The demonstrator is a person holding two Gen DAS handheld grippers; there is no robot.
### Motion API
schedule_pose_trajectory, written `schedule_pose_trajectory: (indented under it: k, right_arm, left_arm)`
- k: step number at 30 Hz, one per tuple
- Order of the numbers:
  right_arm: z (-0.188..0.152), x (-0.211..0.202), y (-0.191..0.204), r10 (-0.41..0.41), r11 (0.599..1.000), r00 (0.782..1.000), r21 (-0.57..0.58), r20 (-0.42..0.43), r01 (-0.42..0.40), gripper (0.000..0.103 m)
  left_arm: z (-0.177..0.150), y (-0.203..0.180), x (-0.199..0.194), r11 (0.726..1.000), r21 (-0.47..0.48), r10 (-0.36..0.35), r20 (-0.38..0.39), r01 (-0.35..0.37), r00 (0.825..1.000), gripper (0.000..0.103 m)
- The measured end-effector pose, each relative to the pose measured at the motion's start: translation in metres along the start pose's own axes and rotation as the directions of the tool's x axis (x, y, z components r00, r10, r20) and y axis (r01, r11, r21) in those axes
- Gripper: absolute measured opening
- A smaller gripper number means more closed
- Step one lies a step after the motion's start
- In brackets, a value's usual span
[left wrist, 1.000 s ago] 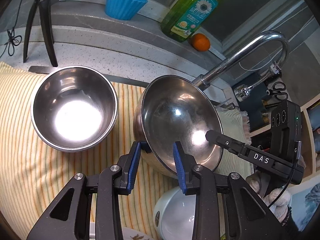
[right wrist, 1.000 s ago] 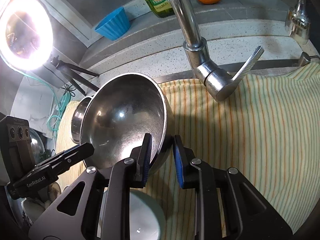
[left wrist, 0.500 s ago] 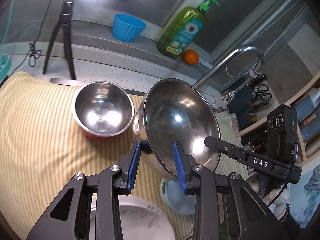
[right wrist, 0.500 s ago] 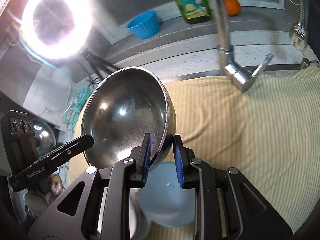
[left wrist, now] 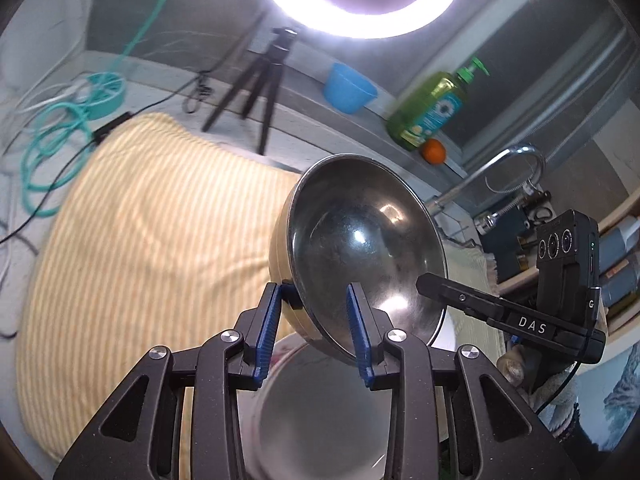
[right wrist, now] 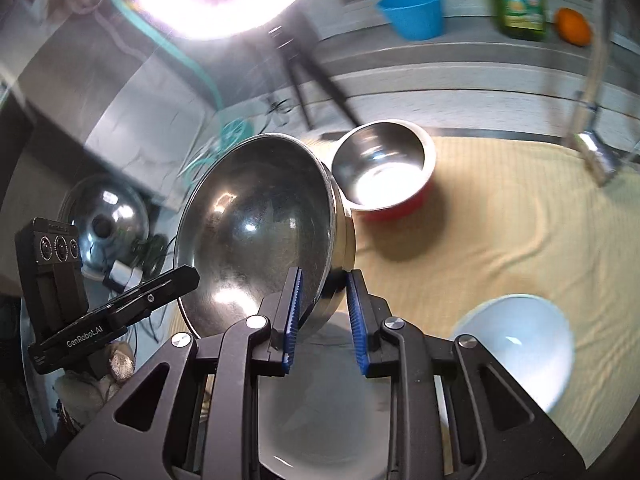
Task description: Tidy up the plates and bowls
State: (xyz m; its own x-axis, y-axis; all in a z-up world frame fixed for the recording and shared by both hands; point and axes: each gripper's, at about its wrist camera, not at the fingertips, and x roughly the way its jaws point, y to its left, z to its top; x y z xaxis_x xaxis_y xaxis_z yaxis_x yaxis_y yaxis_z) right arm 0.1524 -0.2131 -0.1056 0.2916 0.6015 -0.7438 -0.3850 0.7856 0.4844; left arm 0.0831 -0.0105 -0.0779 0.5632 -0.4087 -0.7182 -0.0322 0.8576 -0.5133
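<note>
A large steel bowl (left wrist: pixel 360 248) with a gold outside is held tilted in the air by both grippers. My left gripper (left wrist: pixel 316 332) is shut on its near rim. My right gripper (right wrist: pixel 324 316) is shut on the opposite rim of the same bowl (right wrist: pixel 260 224). Below the bowl lies a white plate (left wrist: pixel 320 412), which also shows in the right wrist view (right wrist: pixel 320 412). A smaller steel bowl with a red outside (right wrist: pixel 384 168) stands on the striped cloth (right wrist: pixel 500 240). A white bowl (right wrist: pixel 516 356) sits on the cloth at the right.
A blue cup (left wrist: pixel 348 88), a green soap bottle (left wrist: pixel 432 112) and an orange (left wrist: pixel 434 150) stand on the back ledge. A ring light on a tripod (left wrist: pixel 260 80) stands behind the cloth. The tap (left wrist: pixel 500 168) is at the right. Teal hose coils (left wrist: pixel 52 148) lie left.
Both grippers have lifted the large bowl higher and carried it back toward me, over the white plate. The red-sided bowl is left behind on the cloth.
</note>
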Motion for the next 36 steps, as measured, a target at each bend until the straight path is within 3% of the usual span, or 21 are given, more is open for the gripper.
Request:
schedule_pose_trajectory:
  k: [16, 36]
  right_arm:
    - [-0.018, 0.073, 0.076, 0.048, 0.988, 0.987, -0.135, -0.151, -0.069, 0.023]
    - [-0.034, 0.117, 0.091, 0.016, 0.981, 0.966, -0.183, -0.256, -0.065, 0.023]
  left_arm:
    - [-0.038, 0.084, -0.052, 0.978, -0.186, 0.101, 0.038, -0.092, 0.994, 0.030]
    - [-0.069, 0.122, -0.054, 0.955, -0.258, 0.141, -0.029, -0.144, 0.990, 0.030]
